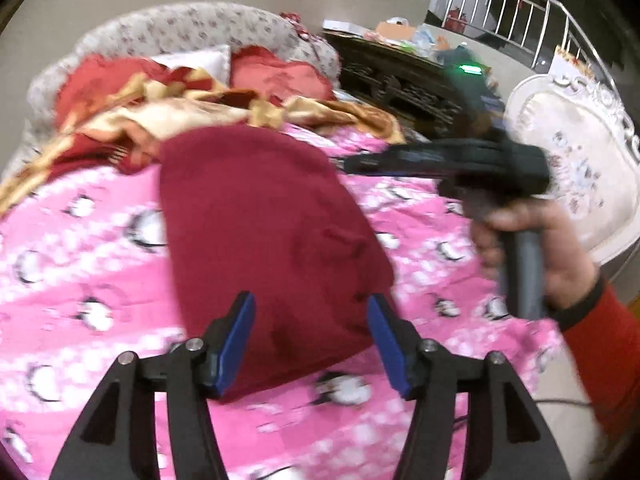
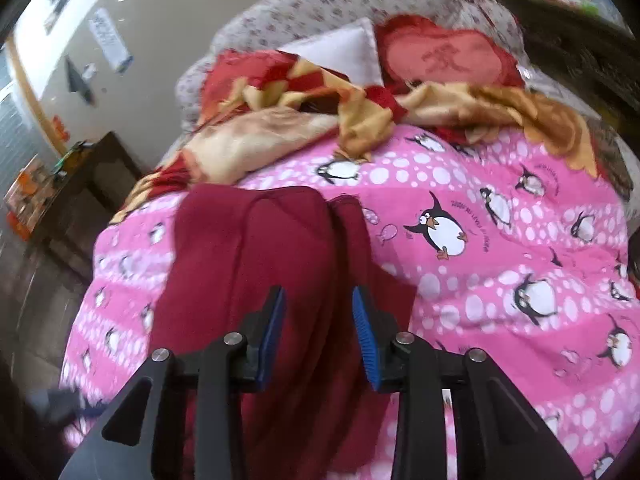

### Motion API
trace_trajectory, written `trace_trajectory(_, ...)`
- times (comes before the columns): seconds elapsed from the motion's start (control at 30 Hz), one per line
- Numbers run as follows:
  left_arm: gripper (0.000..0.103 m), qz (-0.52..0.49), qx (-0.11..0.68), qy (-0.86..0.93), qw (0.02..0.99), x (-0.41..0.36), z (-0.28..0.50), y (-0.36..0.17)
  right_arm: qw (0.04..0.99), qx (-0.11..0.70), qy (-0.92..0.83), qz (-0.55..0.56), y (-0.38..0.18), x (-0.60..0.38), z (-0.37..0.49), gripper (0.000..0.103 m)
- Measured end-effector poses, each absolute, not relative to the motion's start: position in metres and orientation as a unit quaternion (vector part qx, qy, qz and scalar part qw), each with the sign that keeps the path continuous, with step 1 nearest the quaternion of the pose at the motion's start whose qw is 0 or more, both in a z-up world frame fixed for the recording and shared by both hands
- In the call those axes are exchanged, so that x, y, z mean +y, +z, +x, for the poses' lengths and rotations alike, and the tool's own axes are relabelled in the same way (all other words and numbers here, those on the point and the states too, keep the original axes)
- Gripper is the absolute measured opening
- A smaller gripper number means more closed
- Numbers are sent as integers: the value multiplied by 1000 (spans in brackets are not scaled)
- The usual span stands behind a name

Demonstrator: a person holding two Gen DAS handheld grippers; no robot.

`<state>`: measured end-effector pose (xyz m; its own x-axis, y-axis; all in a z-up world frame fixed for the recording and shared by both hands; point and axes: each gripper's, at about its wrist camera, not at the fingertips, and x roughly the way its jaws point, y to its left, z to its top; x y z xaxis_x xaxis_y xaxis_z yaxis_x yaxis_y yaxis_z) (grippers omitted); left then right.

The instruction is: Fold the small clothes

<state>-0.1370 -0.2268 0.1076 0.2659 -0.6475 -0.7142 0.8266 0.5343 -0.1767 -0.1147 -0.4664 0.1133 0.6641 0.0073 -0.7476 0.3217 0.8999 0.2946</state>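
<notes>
We see a dark red garment lying on the bed's pink penguin-print cover, roughly in the middle of that cover and below a rumpled red-and-gold blanket that borders its far edge. In the left wrist view the garment looks like one broad folded panel; in the right wrist view it shows a lengthwise crease or split running down it.

Our left claw hangs over the garment's near edge with its blue pads set well apart, nothing between them but the cloth lying beneath. Whether the pads touch the fabric we cannot tell through the blur.

Our right claw sits over the near part of the garment, its blue pads likewise spread, gripping nothing. From the left wrist view we see that same tool held by a hand in a red sleeve, to the right of the garment, its tip near the garment's far right edge.

Beyond the garment, past the blanket, lie a heart-shaped red cushion and a white pillow against a floral headboard. A dark carved cabinet stands to the right of the headboard.
</notes>
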Motion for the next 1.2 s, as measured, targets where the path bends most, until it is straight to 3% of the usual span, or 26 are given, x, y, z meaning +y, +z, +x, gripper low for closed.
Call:
trace_trajectory(0.27, 62, 124, 418, -408, 802, -221, -106, 78, 875, 428, -18, 227, 104, -418, -139, 54)
trace_trajectory(0.33, 62, 130, 421, -408, 799, -226, -107, 71, 865, 441, -10, 238, 89, -412, -136, 47)
trace_trajectory(0.37, 62, 135, 422, -408, 798, -224, -113, 70, 867, 444, -13, 224, 84, -407, -137, 29)
trace_trajectory(0.53, 62, 144, 413, -412, 799, -223, -125, 70, 887, 412, -45, 203, 94, -416, -162, 27)
trace_trajectory(0.67, 62, 154, 426, -400, 797, -230, -122, 58, 869, 438, -72, 219, 68, -426, -166, 26)
trace_trajectory(0.83, 62, 154, 427, -397, 798, -227, -119, 56, 870, 416, -67, 255, 76, -433, -177, 32)
trace_trajectory(1.0, 63, 145, 433, -390, 800, -230, -115, 56, 880, 371, -114, 275, 100, -457, -168, 55)
trace_trajectory(1.17, 66, 149, 431, -387, 802, -232, -117, 55, 867, 386, -110, 294, 88, -468, -125, 54)
trace_trajectory(1.2, 66, 148, 432, -386, 801, -232, -116, 54, 868, 392, -105, 285, 86, -466, -117, 46)
